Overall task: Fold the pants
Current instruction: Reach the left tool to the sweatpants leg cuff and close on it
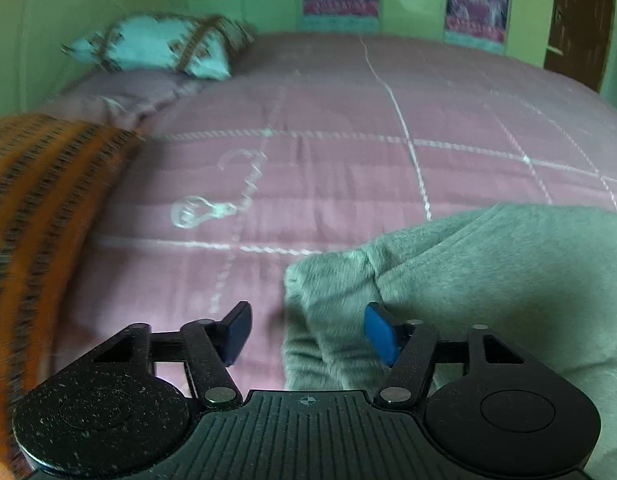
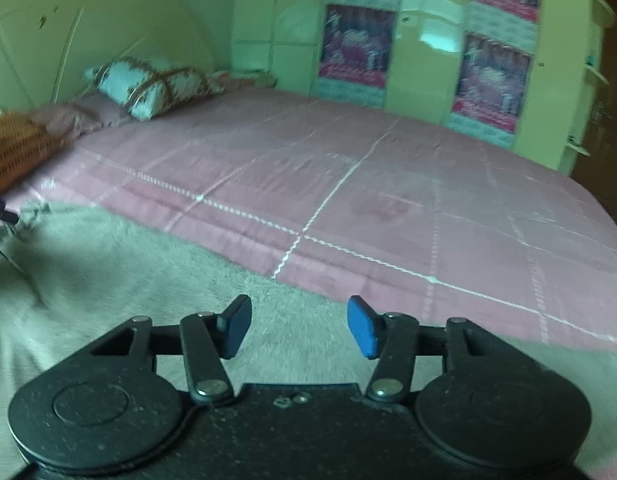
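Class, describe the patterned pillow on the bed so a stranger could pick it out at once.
Start at the pink bedspread and follow it to the far corner by the green wall. The pillow sits there, pale blue-white with brown crossing bands, unlike the orange striped blanket nearer the camera.

the pants (image 1: pixel 488 280) were a grey, fuzzy, matt fleece cloth. the bedspread (image 2: pixel 388 184) was pink woven cloth with a faint sheen and white stitched lines. the left gripper (image 1: pixel 306 330) was matt black speckled plastic with smooth blue pads (image 1: pixel 378 334) and shiny metal pins. the wardrobe (image 2: pixel 424 40) looked glossy. the blanket (image 1: pixel 32 200) was coarse orange knit.
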The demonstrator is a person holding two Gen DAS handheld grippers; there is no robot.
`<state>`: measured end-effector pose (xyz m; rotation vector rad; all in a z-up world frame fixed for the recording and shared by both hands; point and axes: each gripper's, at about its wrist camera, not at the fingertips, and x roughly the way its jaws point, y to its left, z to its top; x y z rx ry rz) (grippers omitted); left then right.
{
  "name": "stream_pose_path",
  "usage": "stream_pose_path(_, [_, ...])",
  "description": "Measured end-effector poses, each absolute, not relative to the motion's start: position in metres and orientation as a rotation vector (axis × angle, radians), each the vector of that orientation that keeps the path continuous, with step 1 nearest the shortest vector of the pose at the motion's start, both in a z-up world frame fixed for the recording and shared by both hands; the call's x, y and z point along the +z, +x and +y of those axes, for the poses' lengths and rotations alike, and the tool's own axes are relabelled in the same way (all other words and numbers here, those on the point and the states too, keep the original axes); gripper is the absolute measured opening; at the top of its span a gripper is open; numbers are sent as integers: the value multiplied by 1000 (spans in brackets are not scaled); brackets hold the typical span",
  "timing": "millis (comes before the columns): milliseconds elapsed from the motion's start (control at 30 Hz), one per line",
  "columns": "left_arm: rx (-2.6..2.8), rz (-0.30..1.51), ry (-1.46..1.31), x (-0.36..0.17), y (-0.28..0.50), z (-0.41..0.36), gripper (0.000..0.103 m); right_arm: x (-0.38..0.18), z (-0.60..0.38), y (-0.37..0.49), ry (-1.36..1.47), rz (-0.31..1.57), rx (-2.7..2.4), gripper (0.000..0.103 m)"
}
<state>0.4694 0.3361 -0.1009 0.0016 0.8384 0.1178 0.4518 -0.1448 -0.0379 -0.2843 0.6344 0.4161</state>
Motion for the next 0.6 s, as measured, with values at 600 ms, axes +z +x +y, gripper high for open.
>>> stream_pose_path(600, [22, 879, -79, -113, 507, 362, 85, -78, -132, 529, -512, 730, 653, 40])
